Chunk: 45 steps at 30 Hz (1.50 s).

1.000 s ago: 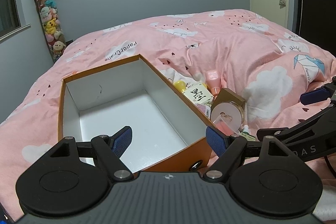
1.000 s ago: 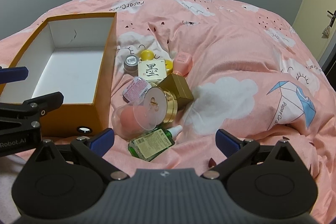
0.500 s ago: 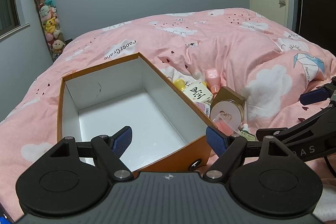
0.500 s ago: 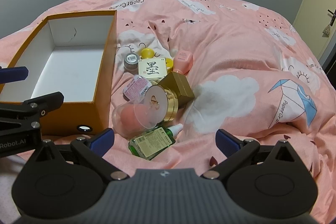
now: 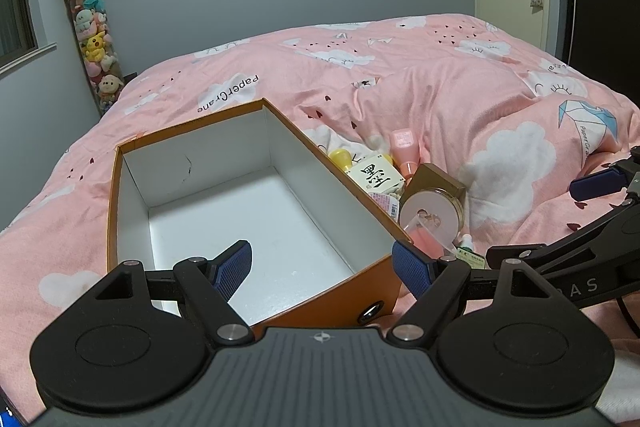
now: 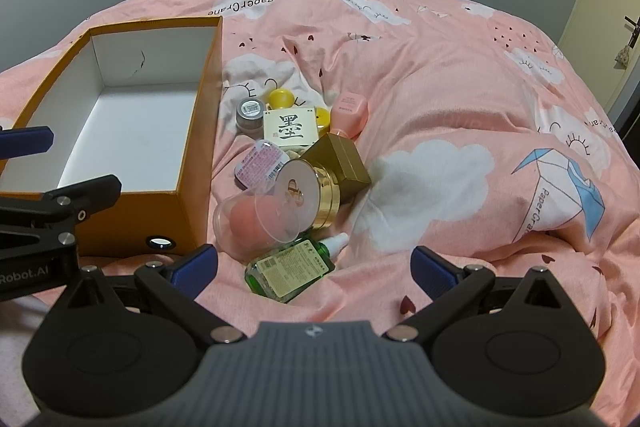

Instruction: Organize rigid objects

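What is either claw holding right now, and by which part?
Nothing. The left claw is open above the orange box, and the right claw is open just short of the green bottle.

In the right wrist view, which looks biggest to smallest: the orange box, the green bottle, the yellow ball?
1. Orange box
2. Green bottle, though nearness to the camera enlarges it
3. Yellow ball

Orange box (image 6: 192, 163), cloud-patterned pink duvet (image 6: 440, 75)
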Each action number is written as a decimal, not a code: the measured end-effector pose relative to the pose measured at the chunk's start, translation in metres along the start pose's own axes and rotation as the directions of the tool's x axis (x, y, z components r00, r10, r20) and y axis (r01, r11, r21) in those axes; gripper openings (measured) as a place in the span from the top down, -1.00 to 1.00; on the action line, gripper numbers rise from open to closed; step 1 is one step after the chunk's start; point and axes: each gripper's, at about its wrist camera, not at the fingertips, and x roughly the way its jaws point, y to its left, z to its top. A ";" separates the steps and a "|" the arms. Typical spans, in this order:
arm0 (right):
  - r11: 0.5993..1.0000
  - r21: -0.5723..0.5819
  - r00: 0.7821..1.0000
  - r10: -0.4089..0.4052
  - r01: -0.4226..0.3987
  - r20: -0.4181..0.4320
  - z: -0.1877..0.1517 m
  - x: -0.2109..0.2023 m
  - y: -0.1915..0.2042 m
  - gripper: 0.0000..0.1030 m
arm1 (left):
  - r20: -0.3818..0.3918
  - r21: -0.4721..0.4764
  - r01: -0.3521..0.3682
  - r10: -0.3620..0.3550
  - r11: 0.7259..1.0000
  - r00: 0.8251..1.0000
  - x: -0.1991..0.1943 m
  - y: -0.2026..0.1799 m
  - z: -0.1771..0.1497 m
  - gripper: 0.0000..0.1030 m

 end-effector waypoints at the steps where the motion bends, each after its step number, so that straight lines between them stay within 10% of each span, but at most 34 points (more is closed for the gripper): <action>1: 1.000 0.000 1.000 0.000 0.000 0.000 -0.001 0.000 0.000 -0.95 | 0.000 0.000 0.000 0.000 1.000 1.000 0.000 0.000 0.001 -0.82; 35: 0.996 0.059 0.996 0.074 -0.071 -0.055 0.005 0.012 -0.014 -0.93 | -0.048 0.063 0.099 -0.096 0.993 0.994 0.006 -0.002 0.012 -0.70; 45: 0.980 0.113 0.979 0.173 -0.161 -0.104 0.020 0.035 -0.043 -0.10 | -0.098 0.205 0.277 -0.262 0.939 0.960 0.031 -0.016 0.044 -0.40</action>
